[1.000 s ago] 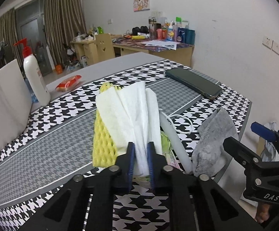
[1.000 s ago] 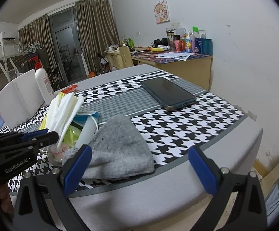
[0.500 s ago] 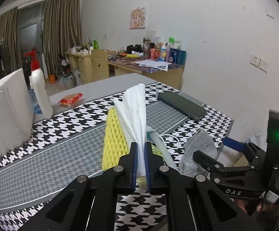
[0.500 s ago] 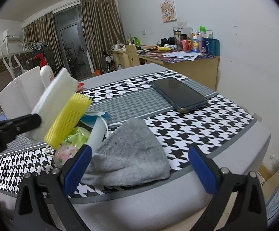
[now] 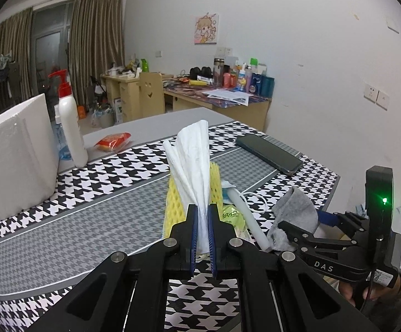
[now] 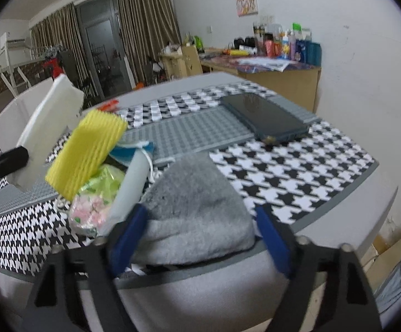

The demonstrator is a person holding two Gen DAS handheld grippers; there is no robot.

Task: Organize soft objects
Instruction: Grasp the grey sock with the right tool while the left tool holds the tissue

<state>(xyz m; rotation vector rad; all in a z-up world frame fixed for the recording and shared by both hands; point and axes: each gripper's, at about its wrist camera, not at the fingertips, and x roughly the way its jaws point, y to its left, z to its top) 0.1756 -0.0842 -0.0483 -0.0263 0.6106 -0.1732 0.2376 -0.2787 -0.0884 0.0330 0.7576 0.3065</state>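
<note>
The table (image 5: 62, 215) carries a runner woven in black-and-white houndstooth with a finer grey band down its middle; its rounded near edge is plain grey. A white foam block (image 5: 15, 155), matt and square-cornered, stands at the far left beside a smooth white pump bottle (image 5: 69, 127) with a red head. A dark glossy phone (image 6: 267, 117) lies flat on the runner, well apart from the pile of soft things.

The left gripper (image 5: 202, 238) is clamped on a folded white tissue (image 5: 192, 160), creased and fanned at its free end. Compared with a second ago the tissue stands clear above the table instead of lying on the pile, and the yellow foam net (image 6: 85, 152), ribbed and springy, rises with it in the right wrist view; whether the net is gripped too or only clings to the tissue cannot be told. The first soft items therefore appear ready to be carried to their place.

The right gripper (image 6: 200, 235) has just been closing: its blue pads stand apart on either side of the grey sock (image 6: 197, 210), a fleecy, rounded lump at the table's near edge. The left pad looks to touch the cloth; the right pad is just short of it. A firm pinch probably remains to be made before the sock can lift.

Beside the sock lie a pale plastic tube (image 6: 132, 182), a crinkled green and pink packet (image 6: 95, 202) and a blue-edged face mask (image 6: 130, 150) with a white cord.
</note>
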